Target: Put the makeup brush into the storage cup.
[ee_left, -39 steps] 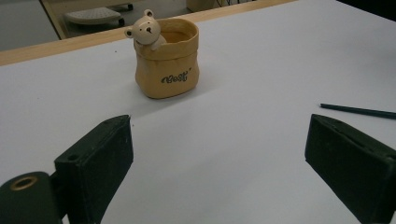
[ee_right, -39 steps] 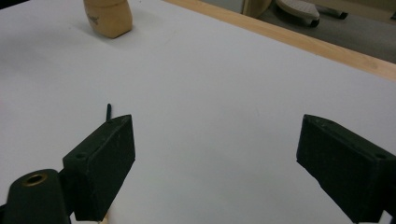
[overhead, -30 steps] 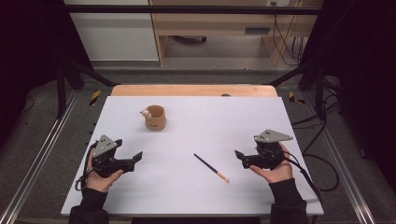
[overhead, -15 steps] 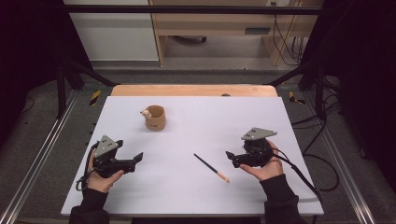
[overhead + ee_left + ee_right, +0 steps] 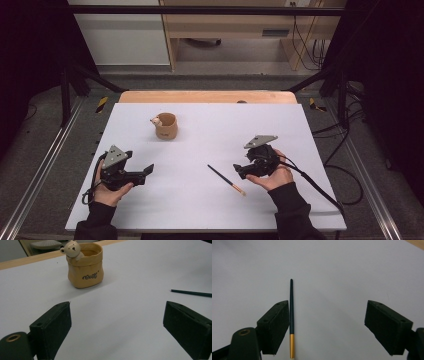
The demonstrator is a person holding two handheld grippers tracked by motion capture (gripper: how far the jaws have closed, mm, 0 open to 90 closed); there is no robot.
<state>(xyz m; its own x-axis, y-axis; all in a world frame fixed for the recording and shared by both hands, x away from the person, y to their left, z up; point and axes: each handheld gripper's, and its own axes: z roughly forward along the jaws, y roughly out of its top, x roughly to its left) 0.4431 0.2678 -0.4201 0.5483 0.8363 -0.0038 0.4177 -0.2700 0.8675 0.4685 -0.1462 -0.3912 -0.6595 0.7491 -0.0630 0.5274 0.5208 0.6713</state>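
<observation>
R gripper (image 5: 239, 171) jaws closing, beside brush (image 5: 226, 179); unheld.

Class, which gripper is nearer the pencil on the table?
Right. The right gripper sits just beside the pencil, jaws open; the left gripper rests well away across the table.

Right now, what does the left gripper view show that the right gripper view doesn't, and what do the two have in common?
Left gripper view: a tan cup with lettering on its side and a small bear figure at its rim, the wooden table edge behind it, and just the dark tip of the paintbrush.

Right gripper view: the brush's gold band, with the brush close beside one jaw of the open right tool.

Both: the white table surface, the paintbrush lying flat, and two black jaws standing apart with nothing gripped, as on the left tool.
</observation>
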